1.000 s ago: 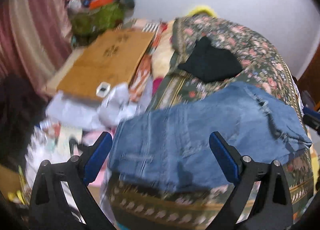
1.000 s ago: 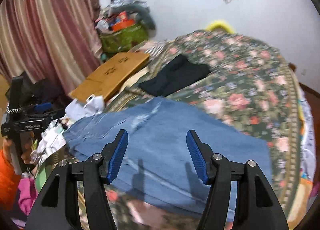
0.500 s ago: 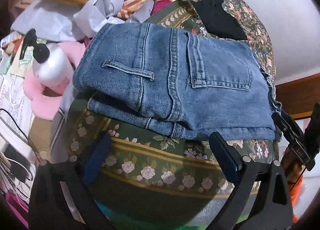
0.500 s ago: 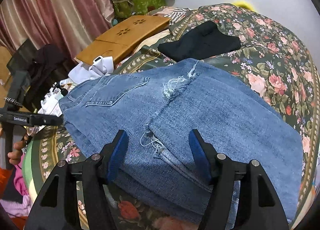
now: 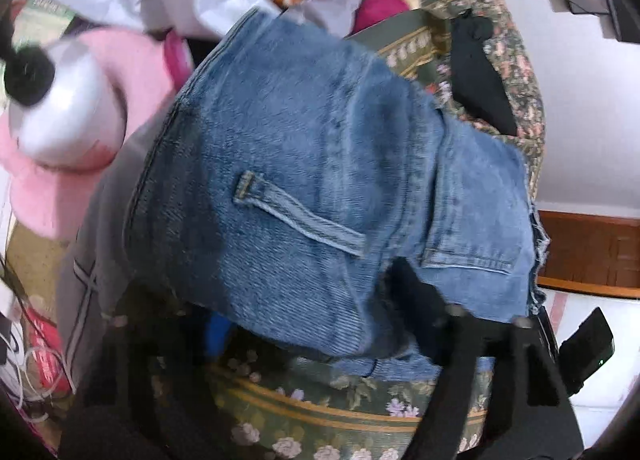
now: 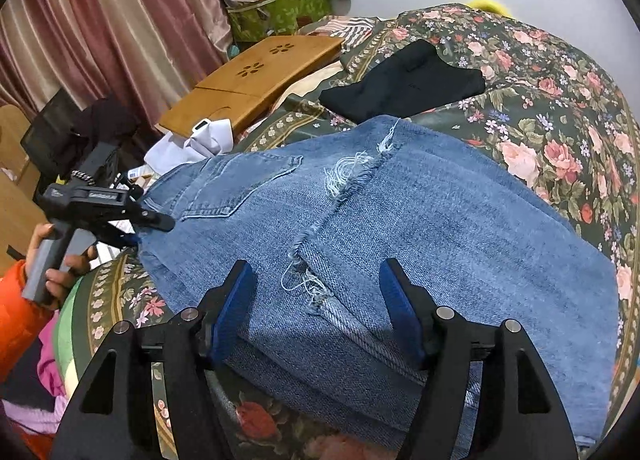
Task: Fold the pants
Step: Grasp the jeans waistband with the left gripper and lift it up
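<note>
Folded blue jeans [image 6: 400,212] lie on the floral bedspread [image 6: 560,80], waistband and back pocket at the left, frayed hems across the middle. My right gripper [image 6: 316,308] is open, its blue pads just over the near folded edge. My left gripper [image 6: 148,230] is at the waistband corner, one finger over and one under the denim. In the blurred left wrist view the jeans [image 5: 320,180] fill the middle and drape over my left gripper [image 5: 312,320], whose jaws stand wide apart, with denim between them.
A black folded garment [image 6: 404,84] lies further back on the bed. A wooden lap table [image 6: 260,76], white paper [image 6: 200,140], a green box [image 6: 280,8] and curtains stand left. A pump bottle [image 5: 60,100] on a pink object [image 5: 44,188] sits beside the bed.
My left gripper has pushed forward into the waistband edge, so the jeans now cover its fingers. My right gripper has edged closer over the near fold.
</note>
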Demonstrator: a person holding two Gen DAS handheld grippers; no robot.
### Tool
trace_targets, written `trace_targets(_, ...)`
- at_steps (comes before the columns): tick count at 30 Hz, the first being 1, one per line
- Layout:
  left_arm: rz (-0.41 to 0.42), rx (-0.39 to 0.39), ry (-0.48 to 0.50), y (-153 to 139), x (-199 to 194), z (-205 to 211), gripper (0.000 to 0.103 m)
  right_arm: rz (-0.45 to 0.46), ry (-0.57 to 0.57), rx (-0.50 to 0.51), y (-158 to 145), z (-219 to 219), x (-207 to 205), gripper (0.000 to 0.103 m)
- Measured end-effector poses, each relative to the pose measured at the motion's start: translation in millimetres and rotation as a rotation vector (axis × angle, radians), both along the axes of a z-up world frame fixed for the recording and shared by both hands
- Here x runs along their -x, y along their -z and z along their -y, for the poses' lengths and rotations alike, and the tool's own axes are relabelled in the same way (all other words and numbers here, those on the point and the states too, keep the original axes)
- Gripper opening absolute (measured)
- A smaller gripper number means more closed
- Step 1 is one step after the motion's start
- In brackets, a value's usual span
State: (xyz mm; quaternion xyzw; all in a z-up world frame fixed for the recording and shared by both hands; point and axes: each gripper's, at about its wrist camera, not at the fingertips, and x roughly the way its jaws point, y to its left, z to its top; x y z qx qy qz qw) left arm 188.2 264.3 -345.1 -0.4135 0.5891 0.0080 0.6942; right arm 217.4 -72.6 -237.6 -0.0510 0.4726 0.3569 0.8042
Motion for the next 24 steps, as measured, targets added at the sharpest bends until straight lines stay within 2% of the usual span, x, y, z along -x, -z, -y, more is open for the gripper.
trace_targets(4,0.082,-0.180,0.035,-31.4,-1.8,9.4,0.040,-0.008,0.001,-0.016,0.3,1.7,0.0,0.064)
trace_targets(5,0.107,-0.243,0.046,-41.7,-3.2,13.5,0.034,-0.009,0.001,-0.018,0.4,1.5,0.0,0.064)
trace_targets(8,0.177,-0.461,0.074,-76.7,-9.6,28.1,0.025,-0.010,0.001,-0.021,0.2,1.4,0.1,0.064)
trace_targets(10,0.228,-0.583,0.083,-103.1,-11.3,34.3,0.023,-0.011,0.002,-0.025,-0.5,2.0,-0.3,0.064)
trace_targets(12,0.277,-0.654,0.095,-126.0,-15.2,43.1,0.022,-0.018,0.009,-0.035,-2.6,5.1,-1.0,0.063)
trace_targets(16,0.443,-0.843,0.150,-184.6,-22.4,80.5,0.021,-0.059,0.073,-0.119,-14.2,28.3,-2.2,0.062)
trace_targets(18,0.534,-0.906,0.175,-213.4,-24.3,103.1,0.021,-0.037,0.104,-0.145,-23.7,45.5,2.1,0.062)
trace_targets(20,0.604,-0.938,0.192,-234.6,-32.7,123.9,0.021,-0.011,0.133,-0.149,-30.6,62.3,6.3,0.062)
trace_targets(24,0.722,-0.928,0.226,-273.3,-47.2,165.9,0.020,0.046,0.221,-0.099,-35.1,104.5,16.8,0.062)
